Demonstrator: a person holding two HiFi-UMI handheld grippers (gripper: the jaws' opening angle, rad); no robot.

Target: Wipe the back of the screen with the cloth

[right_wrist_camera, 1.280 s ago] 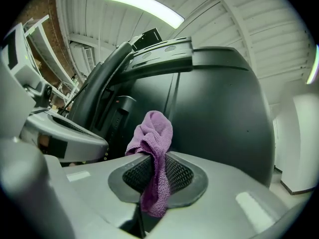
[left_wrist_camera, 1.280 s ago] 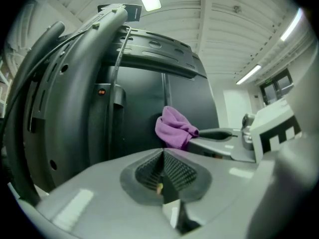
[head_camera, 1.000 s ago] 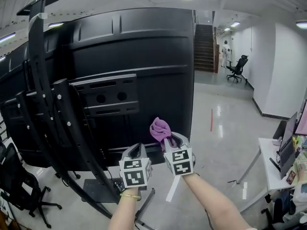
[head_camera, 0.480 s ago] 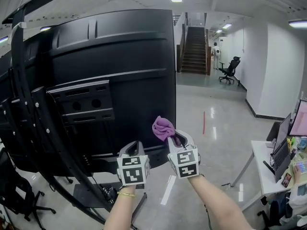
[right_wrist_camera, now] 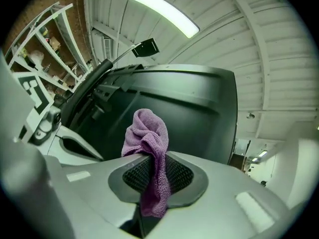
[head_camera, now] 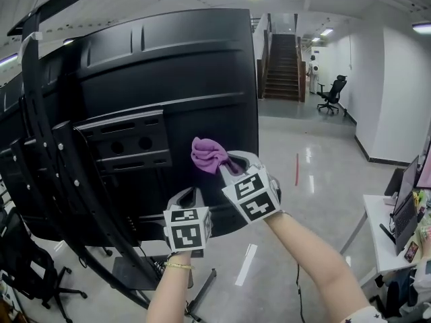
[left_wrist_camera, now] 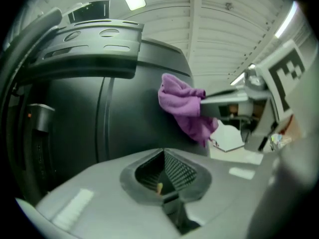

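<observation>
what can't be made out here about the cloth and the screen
- Contact between the purple terry cloth and the big black plastic screen back: every view, the bunched cloth hides it.
- Screen's left end: head view, cut by the edge, behind the black metal stand.

The cloth (head_camera: 207, 155) is purple. The back of the screen (head_camera: 168, 66) is matte black. The left tongs (head_camera: 189, 197) and right tongs (head_camera: 227, 165) are pale grey, each bearing black-and-white square markers. The floor (head_camera: 303, 214) is glossy light grey.
</observation>
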